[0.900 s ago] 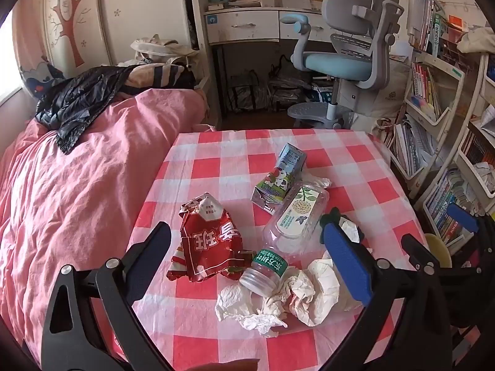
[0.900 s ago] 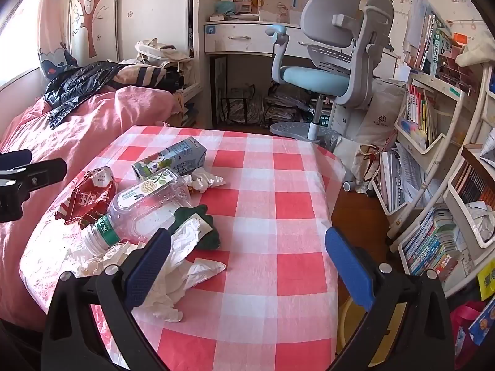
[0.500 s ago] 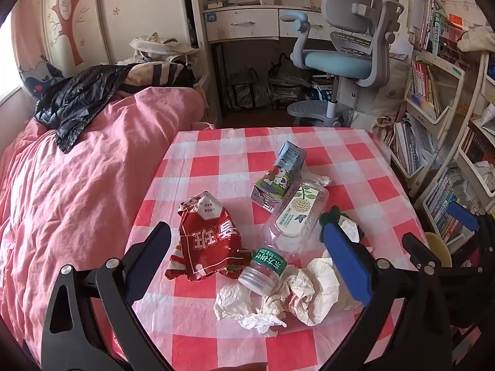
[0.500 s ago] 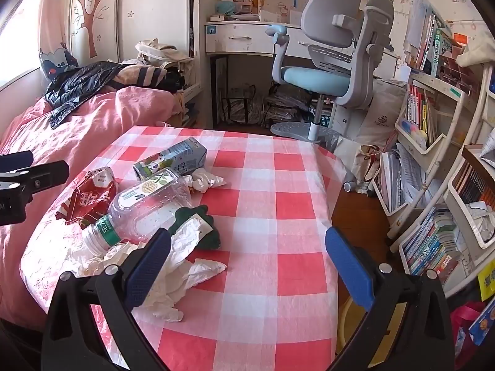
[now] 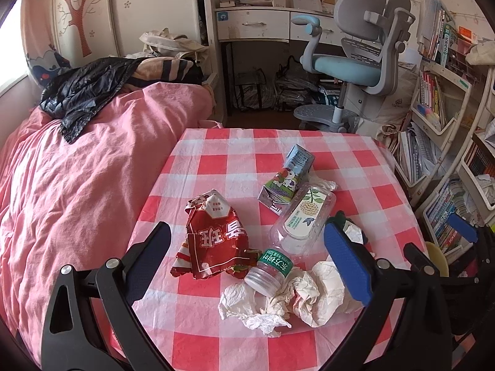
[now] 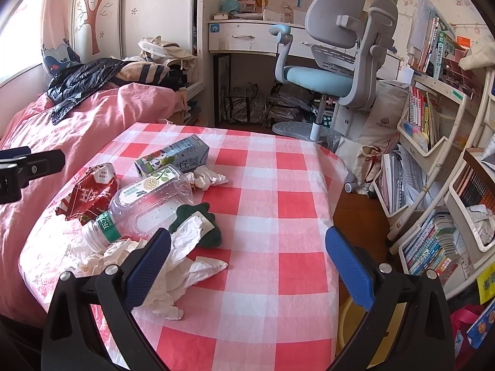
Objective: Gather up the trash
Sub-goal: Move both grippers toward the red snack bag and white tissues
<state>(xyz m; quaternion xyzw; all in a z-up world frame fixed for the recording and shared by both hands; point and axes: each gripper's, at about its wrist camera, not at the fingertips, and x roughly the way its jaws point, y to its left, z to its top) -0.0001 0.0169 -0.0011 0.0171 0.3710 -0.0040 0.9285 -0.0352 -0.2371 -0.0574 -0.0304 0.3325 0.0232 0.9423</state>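
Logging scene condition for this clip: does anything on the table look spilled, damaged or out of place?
Yes. A clear plastic bottle lies on its side with no cap; no spill shows. Beside it sit a crumpled red snack bag, a dented drink carton on its side and wadded tissues. All are loose on the checked tablecloth.

red snack wrapper [image 5: 216,241]: crumpled, flat | clear plastic bottle [image 5: 297,225]: capless, on its side, touching the wrapper | milk carton [image 5: 286,179]: lying beside the bottle | white tissues [image 5: 297,300]: crumpled wads under the bottle's neck | green scrap [image 6: 201,225]: beside the bottle
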